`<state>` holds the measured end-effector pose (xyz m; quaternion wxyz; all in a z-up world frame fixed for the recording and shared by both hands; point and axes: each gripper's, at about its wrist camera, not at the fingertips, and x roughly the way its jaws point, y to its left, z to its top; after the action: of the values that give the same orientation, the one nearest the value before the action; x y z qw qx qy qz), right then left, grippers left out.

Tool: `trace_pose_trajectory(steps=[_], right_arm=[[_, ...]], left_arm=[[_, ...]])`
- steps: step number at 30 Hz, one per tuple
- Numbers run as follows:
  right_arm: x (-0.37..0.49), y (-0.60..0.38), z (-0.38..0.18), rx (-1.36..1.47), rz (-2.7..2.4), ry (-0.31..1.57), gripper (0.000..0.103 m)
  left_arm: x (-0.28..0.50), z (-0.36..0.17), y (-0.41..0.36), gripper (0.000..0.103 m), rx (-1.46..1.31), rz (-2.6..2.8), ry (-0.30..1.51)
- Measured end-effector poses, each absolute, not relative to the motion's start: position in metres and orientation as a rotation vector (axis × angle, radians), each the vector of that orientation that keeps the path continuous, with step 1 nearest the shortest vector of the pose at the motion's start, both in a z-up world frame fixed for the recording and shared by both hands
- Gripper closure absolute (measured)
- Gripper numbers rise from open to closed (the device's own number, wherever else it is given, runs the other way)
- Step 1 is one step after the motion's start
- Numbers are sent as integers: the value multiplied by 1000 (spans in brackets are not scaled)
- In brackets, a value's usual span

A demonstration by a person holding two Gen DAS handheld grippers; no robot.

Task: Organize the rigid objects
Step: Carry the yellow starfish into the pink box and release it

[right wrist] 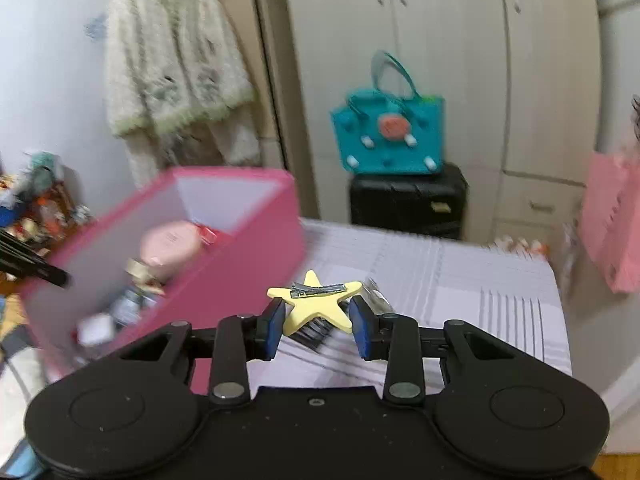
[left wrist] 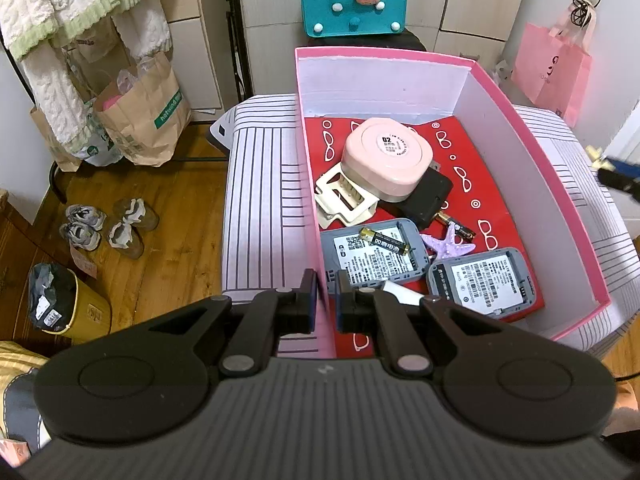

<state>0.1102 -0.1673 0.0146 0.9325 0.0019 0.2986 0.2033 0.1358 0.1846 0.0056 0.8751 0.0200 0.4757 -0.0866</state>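
A pink box (left wrist: 516,128) stands on a striped cushion and holds a round pink case (left wrist: 388,160), a cream hair claw (left wrist: 344,196), a black case (left wrist: 428,196), two grey devices (left wrist: 376,252), batteries and a purple starfish clip (left wrist: 452,244). My left gripper (left wrist: 325,284) is shut on the box's near left wall (left wrist: 316,216). In the right wrist view my right gripper (right wrist: 318,312) is shut on a yellow starfish hair clip (right wrist: 316,306), held in the air above the striped cushion (right wrist: 460,276), to the right of the pink box (right wrist: 224,260).
A teal felt bag (right wrist: 390,136) sits on a black suitcase (right wrist: 408,200) behind the cushion. Pink paper bag (left wrist: 554,68) hangs at right. Brown paper bags (left wrist: 140,120), shoes (left wrist: 108,224) and a yellow bin (left wrist: 76,308) are on the wooden floor at left. Something small and dark lies under the clip.
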Motion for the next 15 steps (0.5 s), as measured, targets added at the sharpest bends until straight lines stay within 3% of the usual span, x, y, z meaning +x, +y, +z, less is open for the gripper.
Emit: trace_pose_trajectory(steps=[7, 15], right_arm=[[107, -137, 51, 23, 607, 596, 63], [142, -70, 44, -88, 805, 764, 63]], left_arm=[[133, 5, 188, 96, 16, -185, 979], [131, 5, 186, 96, 31, -182, 973]])
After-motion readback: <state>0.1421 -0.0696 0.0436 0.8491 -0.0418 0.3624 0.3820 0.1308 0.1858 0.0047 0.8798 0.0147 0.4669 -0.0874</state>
